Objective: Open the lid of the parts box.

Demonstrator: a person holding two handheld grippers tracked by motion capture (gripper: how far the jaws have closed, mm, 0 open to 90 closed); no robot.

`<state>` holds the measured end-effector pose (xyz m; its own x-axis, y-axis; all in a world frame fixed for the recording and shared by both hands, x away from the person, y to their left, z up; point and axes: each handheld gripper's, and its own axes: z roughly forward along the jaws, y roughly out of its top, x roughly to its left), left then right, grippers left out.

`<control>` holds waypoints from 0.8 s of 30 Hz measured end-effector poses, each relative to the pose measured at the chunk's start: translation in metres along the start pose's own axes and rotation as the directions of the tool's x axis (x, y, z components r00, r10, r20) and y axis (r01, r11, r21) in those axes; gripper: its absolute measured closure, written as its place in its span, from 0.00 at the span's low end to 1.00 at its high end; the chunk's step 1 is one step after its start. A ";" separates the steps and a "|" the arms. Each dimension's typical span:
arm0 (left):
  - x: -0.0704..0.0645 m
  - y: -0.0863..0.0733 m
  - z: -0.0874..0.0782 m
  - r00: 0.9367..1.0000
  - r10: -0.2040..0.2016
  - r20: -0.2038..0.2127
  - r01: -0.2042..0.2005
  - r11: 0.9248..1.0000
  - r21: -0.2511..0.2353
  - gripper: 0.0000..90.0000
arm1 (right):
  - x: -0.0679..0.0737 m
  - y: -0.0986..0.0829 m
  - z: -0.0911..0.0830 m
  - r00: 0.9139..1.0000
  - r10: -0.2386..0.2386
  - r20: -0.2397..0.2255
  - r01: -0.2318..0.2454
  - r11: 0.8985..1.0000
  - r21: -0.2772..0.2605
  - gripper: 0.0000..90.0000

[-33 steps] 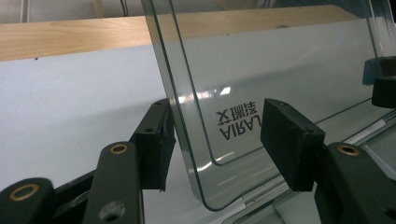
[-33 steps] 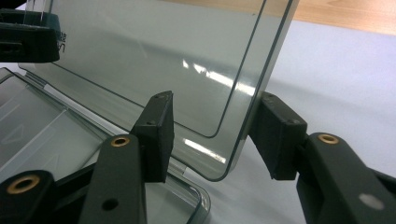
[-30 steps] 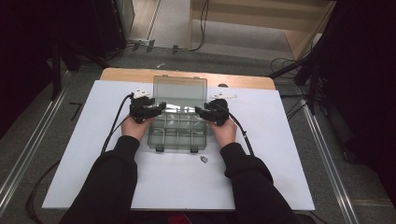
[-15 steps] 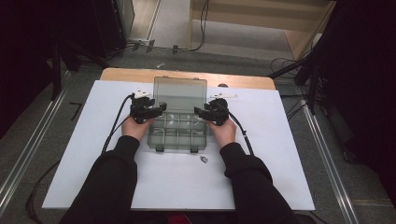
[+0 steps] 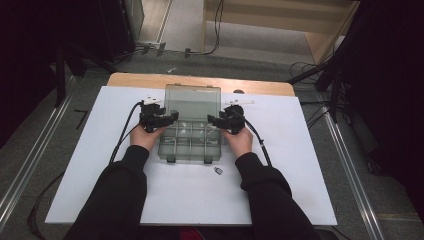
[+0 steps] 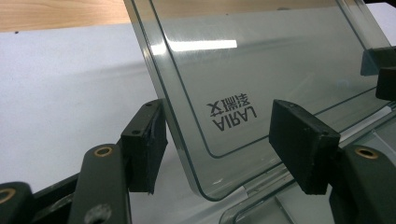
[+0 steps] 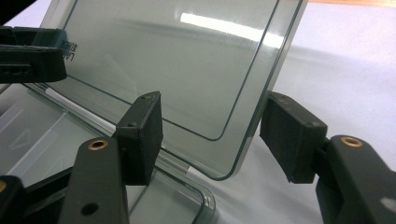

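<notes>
A clear plastic box (image 5: 190,140) with small compartments sits in the middle of the white table (image 5: 90,165), its two dark latches facing the person. Its see-through lid (image 5: 192,102) is raised and leans back toward the far edge of the table. The left gripper (image 5: 167,119) is at the lid's left edge and the right gripper (image 5: 215,120) at its right edge, each held in a hand whose dark sleeve comes in from the bottom of the high view. In the left gripper view the lid (image 6: 261,74) stands tilted between the two black jaws, which are apart: the left pad sits right against the lid's rim, the right pad stands off from the panel, in front of printed lettering (image 6: 231,112) on the plastic. In the right gripper view the lid (image 7: 177,60) also passes between jaws that are spread; whether either pad touches it is not clear. The other gripper (image 7: 30,56) shows at the far side of the lid. A small dark piece (image 5: 218,171) lies on the table just in front of the box, near the right forearm.
</notes>
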<state>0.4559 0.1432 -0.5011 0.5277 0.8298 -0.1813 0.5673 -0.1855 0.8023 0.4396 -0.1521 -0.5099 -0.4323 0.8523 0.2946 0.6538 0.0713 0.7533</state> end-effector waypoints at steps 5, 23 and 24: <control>0.000 0.000 0.000 1.000 -0.005 0.002 0.005 1.000 0.002 0.42 | 0.002 0.000 0.000 1.000 -0.010 0.015 0.010 1.000 0.001 0.42; 0.001 0.001 0.003 1.000 -0.022 0.010 0.022 1.000 0.015 0.40 | 0.001 0.000 0.000 1.000 0.005 0.016 -0.005 1.000 0.008 0.39; 0.000 0.001 0.003 1.000 -0.018 0.006 0.018 1.000 0.014 0.40 | 0.001 0.000 0.000 1.000 0.004 0.017 -0.004 1.000 0.007 0.39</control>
<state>0.4587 0.1416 -0.5024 0.5212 0.8298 -0.1994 0.5856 -0.1778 0.7908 0.4393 -0.1515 -0.5092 -0.4192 0.8612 0.2873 0.6598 0.0716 0.7480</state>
